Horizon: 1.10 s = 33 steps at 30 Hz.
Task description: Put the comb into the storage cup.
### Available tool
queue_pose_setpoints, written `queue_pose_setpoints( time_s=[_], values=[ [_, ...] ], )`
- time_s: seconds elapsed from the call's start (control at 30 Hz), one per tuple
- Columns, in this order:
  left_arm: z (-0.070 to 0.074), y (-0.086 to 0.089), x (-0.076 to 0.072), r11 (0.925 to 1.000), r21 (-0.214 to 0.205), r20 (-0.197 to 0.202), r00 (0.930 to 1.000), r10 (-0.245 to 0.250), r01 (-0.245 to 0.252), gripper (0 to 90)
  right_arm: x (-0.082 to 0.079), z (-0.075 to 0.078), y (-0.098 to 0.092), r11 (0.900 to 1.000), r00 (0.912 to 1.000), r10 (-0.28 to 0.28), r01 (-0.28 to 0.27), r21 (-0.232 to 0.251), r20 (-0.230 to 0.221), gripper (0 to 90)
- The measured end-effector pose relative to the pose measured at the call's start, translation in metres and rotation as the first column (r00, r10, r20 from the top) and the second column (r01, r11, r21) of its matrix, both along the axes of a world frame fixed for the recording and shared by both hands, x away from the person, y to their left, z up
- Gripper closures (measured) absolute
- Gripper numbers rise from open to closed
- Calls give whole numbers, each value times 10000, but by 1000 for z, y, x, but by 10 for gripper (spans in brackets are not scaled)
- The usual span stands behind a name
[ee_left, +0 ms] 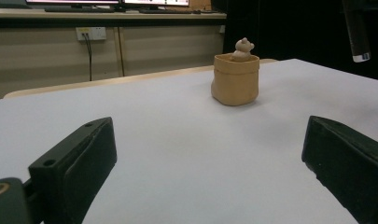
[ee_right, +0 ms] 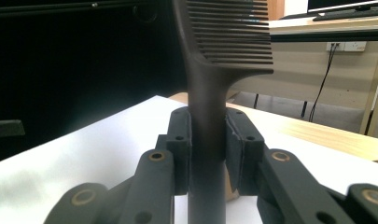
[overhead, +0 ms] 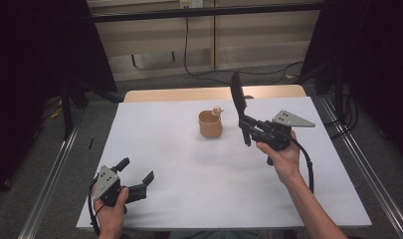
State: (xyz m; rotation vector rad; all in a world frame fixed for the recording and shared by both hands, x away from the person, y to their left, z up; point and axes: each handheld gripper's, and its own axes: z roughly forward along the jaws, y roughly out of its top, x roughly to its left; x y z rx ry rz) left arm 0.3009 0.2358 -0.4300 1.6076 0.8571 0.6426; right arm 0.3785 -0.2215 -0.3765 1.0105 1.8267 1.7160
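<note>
The right gripper's pads clamp the comb's handle, its long axis near upright, teeth end at the top. The left gripper rests wide open and empty near the table's front edge. Farther off, the pot stands just left of the comb, nearer the right hand.

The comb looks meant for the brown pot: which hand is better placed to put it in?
Right, probably. The right gripper already clamps the comb by its handle, just beside the brown pot. The left gripper stands open at the table's near edge.
</note>
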Motion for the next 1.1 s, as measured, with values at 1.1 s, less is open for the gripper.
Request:
queue_pose_setpoints(
  time_s=[1.1],
  values=[
    [0, -2, 0, 9999, -67, -37, 9999, -111, 111, 33, 44, 11, 24, 9998, 9993, -110, 104, 180, 360, 729]
  ],
)
